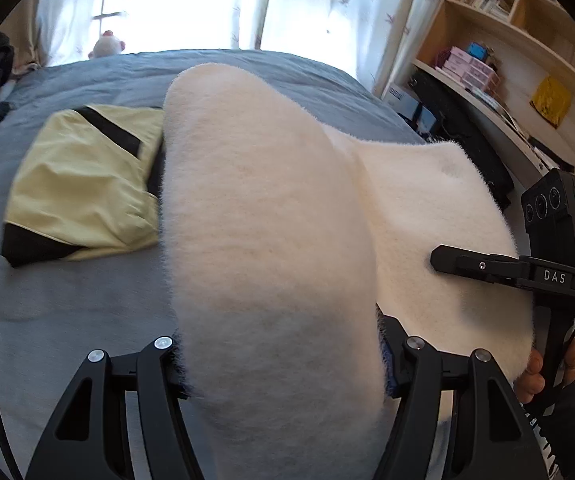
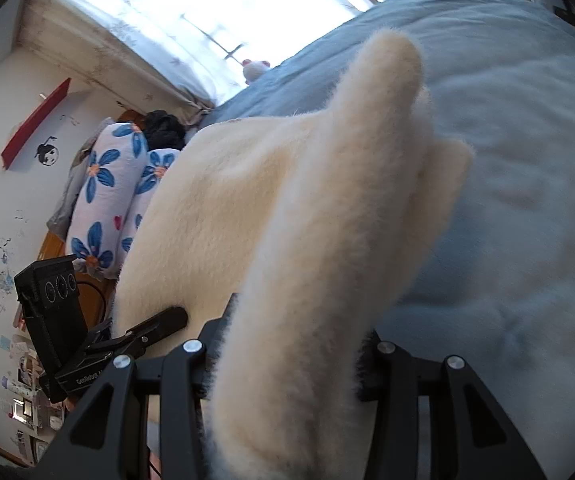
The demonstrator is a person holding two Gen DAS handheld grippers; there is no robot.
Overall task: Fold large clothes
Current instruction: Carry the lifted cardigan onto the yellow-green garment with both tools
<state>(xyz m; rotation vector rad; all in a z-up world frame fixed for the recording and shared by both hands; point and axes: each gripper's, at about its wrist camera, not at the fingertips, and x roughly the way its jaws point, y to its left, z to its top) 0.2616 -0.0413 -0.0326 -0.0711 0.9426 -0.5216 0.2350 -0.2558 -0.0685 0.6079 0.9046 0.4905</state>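
Above the grey bed point(image 1: 67, 312), cream fleece garment point(image 1: 271, 240) pinched in both grippers' fingers (left point(image 1: 283, 364), right point(image 2: 287, 364)).

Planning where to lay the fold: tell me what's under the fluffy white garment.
Grey bedsheet lies beneath the white garment; a yellow garment disappears behind its left edge. Anything else underneath is covered.

Right gripper point(image 2: 287, 368) clamped on a cream fleece point(image 2: 319, 240) over the bed point(image 2: 527, 140).

A thick fold of the fleece runs up from between the right gripper's fingers, which press into it from both sides, and ends in a rounded tip near the bed's far edge. The rest of the fleece spreads left toward the left gripper point(image 2: 167, 322), whose fingers are closed on its edge. Beyond the bed's left side lie flowered pillows point(image 2: 103, 196) with a dark bundle point(image 2: 163, 128) above them. A plush toy point(image 2: 256, 69) sits at the bed's far edge below the window point(image 2: 207, 4).
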